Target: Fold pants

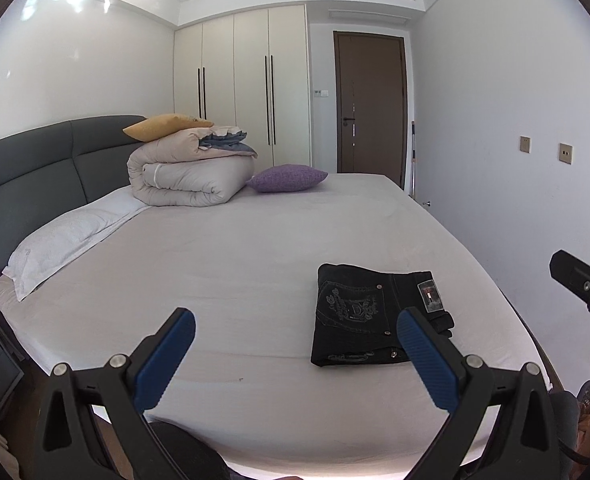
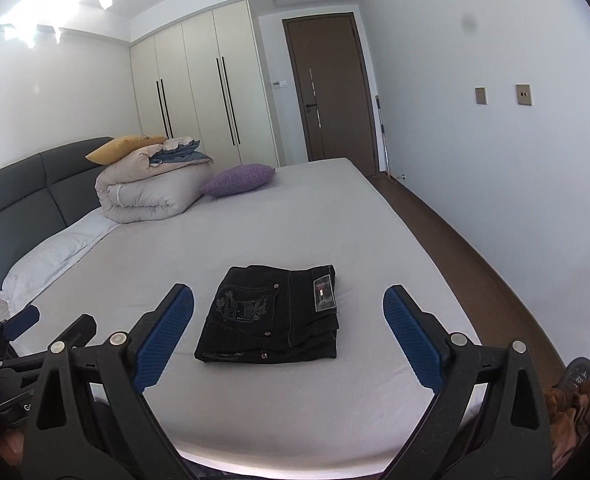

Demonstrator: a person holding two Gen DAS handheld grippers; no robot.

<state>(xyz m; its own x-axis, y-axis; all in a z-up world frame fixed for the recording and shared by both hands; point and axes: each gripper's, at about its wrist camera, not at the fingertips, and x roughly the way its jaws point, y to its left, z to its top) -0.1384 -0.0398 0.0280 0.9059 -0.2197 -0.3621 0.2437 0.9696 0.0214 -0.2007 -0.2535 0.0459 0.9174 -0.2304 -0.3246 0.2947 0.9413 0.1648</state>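
Note:
Black jeans [image 1: 367,316] lie folded into a compact rectangle on the grey bed sheet [image 1: 235,264], back pocket embroidery and waist label facing up. In the right wrist view the same jeans [image 2: 273,316] sit just beyond the fingertips. My left gripper [image 1: 295,328] is open, held above the bed's near edge, left of the jeans, with nothing between its blue pads. My right gripper [image 2: 289,304] is open wide, lifted clear of the jeans and holding nothing. Part of the right gripper [image 1: 583,288] shows at the right edge of the left wrist view.
A rolled duvet [image 1: 191,172] with a yellow cushion [image 1: 167,126] on top lies by the grey headboard [image 1: 35,184]. A purple cushion [image 1: 287,178] and a white pillow [image 1: 63,244] lie on the bed. Wardrobe [image 2: 211,96], brown door [image 2: 331,92] and wooden floor [image 2: 455,240] stand beyond.

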